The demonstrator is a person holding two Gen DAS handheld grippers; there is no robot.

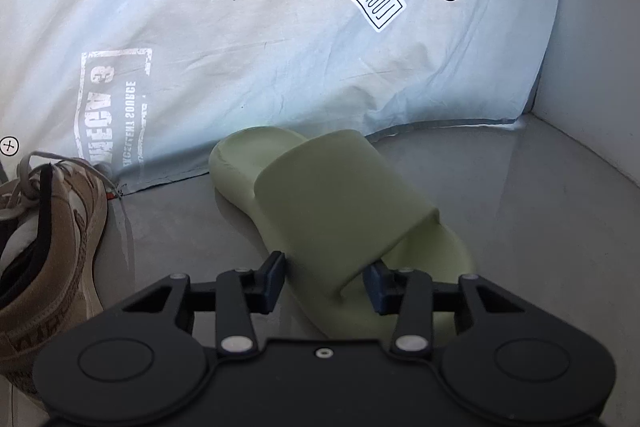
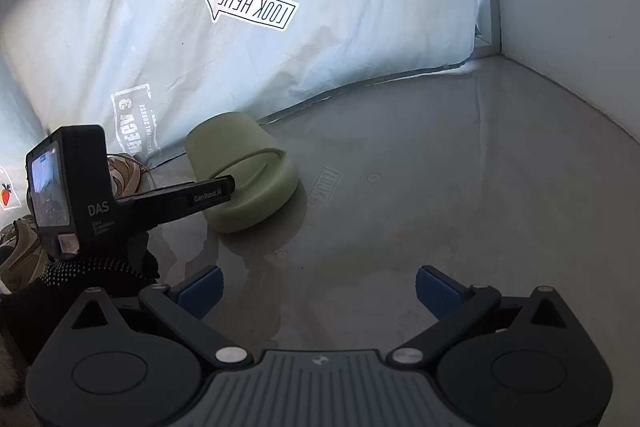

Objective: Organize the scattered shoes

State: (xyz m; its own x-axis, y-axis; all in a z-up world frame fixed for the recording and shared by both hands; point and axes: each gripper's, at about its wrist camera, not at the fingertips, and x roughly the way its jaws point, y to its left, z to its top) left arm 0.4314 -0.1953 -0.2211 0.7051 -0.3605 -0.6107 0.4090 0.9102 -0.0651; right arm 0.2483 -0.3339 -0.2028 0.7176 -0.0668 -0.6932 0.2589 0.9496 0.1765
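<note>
The green slide sandal (image 1: 340, 203) lies on the grey glossy floor (image 1: 520, 227), its toe end close to the edge of a pale blue sheet (image 1: 240, 27) that hangs behind it. The left gripper (image 1: 326, 277) has its two fingers on both sides of the sandal's wide strap – the left finger outside the strap edge, the right finger under the strap opening – and they seem to grasp it, although real contact is hard to confirm. From the right wrist view this same gripper reaches the sandal from the side. A tan sneaker (image 1: 52, 247) with laces stands near on the left. The right gripper (image 2: 318, 289) hovers over bare floor, its blue pads (image 2: 436, 291) spread wide apart, holding nothing.
</note>
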